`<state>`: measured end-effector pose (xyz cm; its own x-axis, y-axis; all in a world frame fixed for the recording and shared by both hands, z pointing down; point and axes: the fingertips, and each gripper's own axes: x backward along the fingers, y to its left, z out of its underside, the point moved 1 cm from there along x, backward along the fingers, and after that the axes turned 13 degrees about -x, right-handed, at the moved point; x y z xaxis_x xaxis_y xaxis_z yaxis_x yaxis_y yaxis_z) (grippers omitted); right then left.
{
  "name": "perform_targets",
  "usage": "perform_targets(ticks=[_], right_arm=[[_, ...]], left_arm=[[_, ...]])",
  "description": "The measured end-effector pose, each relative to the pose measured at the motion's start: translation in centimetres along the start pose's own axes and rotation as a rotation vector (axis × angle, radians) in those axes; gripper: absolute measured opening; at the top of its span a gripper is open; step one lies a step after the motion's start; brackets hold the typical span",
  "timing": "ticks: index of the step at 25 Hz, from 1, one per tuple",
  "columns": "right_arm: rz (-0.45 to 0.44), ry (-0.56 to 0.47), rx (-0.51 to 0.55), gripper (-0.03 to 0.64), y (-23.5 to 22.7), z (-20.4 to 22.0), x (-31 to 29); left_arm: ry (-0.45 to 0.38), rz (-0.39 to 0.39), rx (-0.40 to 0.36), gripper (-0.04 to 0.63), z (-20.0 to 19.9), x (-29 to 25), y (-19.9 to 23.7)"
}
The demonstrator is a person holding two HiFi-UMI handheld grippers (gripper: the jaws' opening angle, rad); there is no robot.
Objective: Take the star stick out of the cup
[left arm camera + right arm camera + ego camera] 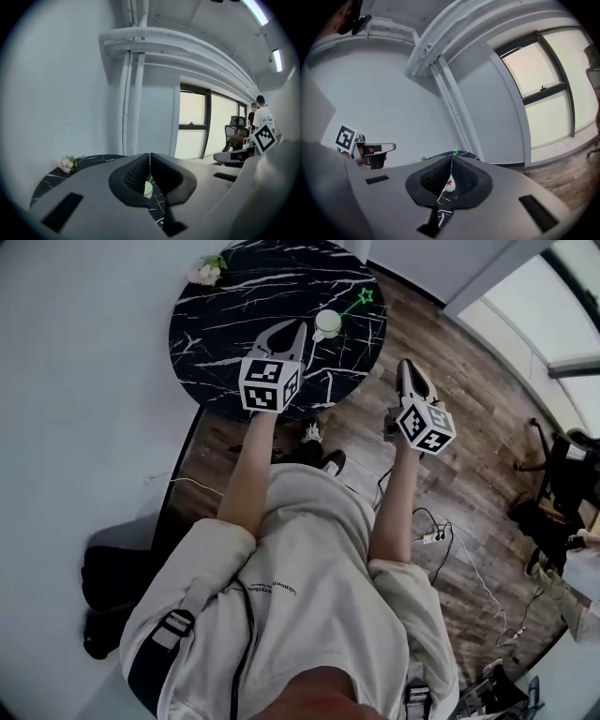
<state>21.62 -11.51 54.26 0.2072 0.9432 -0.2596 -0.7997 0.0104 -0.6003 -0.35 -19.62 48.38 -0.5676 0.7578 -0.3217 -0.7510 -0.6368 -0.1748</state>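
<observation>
A white cup [326, 324] stands on the round black marble table [225, 324], near its right side. A green star stick [364, 297] leans out of the cup toward the far right. My left gripper [300, 327] is over the table just left of the cup, jaws shut and empty. In the left gripper view the cup [147, 188] shows through the gap behind the closed tips [150, 155]. My right gripper [405, 363] hangs over the wooden floor right of the table, shut on nothing. In its view the cup [449, 183] and green star [455, 151] lie straight ahead.
A small pink flower bunch [206, 270] lies at the table's far left edge. Cables and a power strip [433, 536] trail over the wooden floor at the right. A black bag [103, 568] sits by the wall at the left. An office chair [236, 131] and a person [260, 115] are by the window.
</observation>
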Motion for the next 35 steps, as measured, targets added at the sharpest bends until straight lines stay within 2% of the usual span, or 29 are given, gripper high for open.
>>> perform_targets(ticks=[10,16,22,27,35], right_arm=[[0.007,0.048,0.059,0.036,2.2,-0.4,-5.9],[0.062,0.038,0.03,0.036,1.4,-0.8,-8.4],[0.073,0.019,-0.01,0.037,2.2,-0.4,-11.2],[0.071,0.049,-0.003,0.037,3.1,0.8,-13.3],[0.077,0.133,0.034,0.037,3.0,1.8,-16.6]], left_arm=[[-0.014,0.043,-0.009,0.023,-0.2,-3.9,3.3],[-0.02,0.073,0.017,0.023,0.5,-6.4,4.7],[0.004,0.123,0.024,0.023,1.7,-8.1,6.2],[0.008,0.125,0.047,0.023,3.0,-8.2,7.8],[0.062,0.096,0.108,0.023,6.0,-8.6,9.5]])
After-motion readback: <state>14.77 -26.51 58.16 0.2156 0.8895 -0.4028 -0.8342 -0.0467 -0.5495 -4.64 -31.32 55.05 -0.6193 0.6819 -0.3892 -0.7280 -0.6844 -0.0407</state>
